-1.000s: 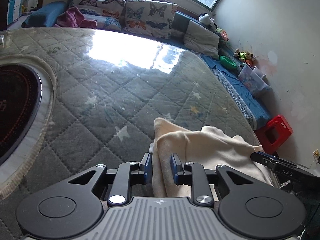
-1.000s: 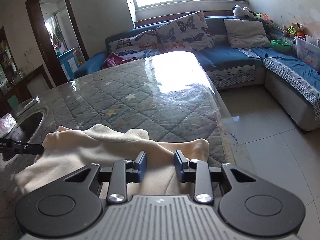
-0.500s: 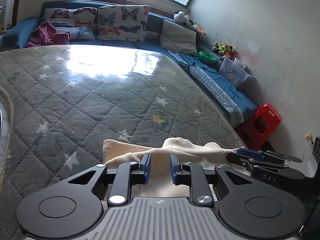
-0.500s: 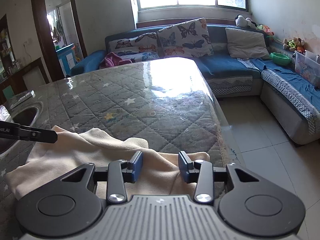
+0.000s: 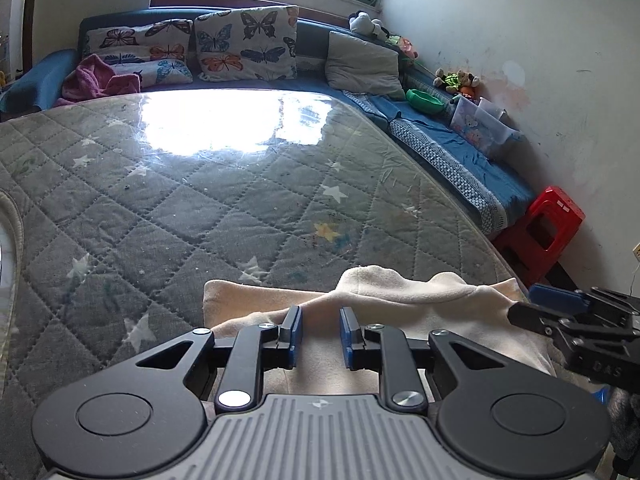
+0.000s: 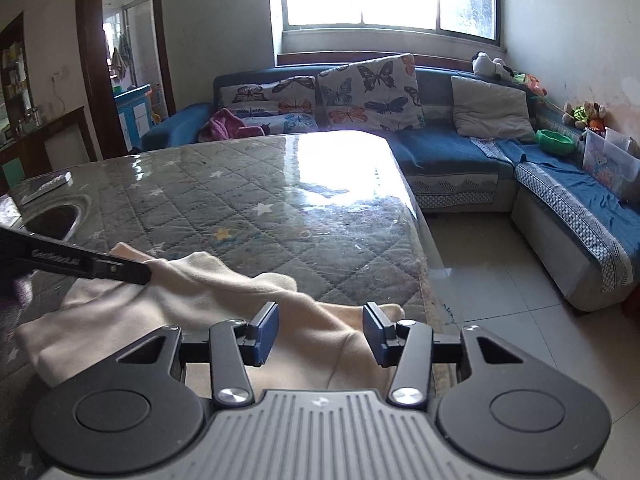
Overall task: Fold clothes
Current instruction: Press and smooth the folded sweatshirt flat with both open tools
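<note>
A cream garment lies bunched near the front edge of the quilted grey table cover. My left gripper is shut on a raised ridge of the garment, and the cloth fills the narrow gap between its blue pads. In the right wrist view the left gripper comes in from the left, and the garment peaks at its tip. My right gripper hovers over the garment's right end near the table edge. Its jaws are opening, with cloth below and between them but no pad pressing. It also shows as the right gripper at the far right.
A dark round recess is set into the table at the left, with a remote control beyond it. The table's right edge drops to a tiled floor. A blue sofa with butterfly cushions wraps around the room, and a red stool stands by the wall.
My left gripper has swung across the table with the garment's fold, which now lies lower and flatter. The right gripper's jaws have widened, freeing the cloth, and it has risen a little.
</note>
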`<state>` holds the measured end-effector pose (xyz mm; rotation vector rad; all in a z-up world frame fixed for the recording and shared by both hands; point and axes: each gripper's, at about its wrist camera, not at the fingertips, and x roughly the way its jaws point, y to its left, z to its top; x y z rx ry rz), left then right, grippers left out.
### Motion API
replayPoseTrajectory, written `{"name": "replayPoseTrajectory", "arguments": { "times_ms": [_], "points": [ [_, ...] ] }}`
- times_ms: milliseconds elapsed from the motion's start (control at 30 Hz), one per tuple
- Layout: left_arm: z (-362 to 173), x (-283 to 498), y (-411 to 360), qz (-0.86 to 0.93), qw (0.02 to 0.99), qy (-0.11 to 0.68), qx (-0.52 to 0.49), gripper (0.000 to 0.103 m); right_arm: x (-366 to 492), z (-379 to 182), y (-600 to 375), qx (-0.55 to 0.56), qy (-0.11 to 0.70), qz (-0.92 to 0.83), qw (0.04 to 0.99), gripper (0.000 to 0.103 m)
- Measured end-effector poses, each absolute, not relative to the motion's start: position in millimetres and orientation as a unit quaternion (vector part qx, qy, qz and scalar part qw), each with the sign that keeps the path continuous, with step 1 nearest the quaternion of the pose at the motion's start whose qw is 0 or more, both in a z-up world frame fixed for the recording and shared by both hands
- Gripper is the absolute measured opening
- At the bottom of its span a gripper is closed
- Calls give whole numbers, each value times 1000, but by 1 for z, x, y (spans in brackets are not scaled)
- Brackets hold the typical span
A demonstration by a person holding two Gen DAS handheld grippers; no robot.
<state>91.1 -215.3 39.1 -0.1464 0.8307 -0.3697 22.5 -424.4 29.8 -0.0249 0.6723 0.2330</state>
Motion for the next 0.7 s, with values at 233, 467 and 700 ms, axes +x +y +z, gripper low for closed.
{"name": "replayPoseTrajectory", "arguments": {
  "times_ms": [233,467,700],
  "points": [
    [53,63,-215,-201,899,382,-70,27,-16,33,-420,-27,321,116,940,48],
    [53,21,-208,-217,900,374,-51,37,-42,21,-420,-37,324,88,941,55],
    [41,-1,-203,-209,903,375,-29,37,-54,21,-426,-54,317,55,945,58]
  ]
}}
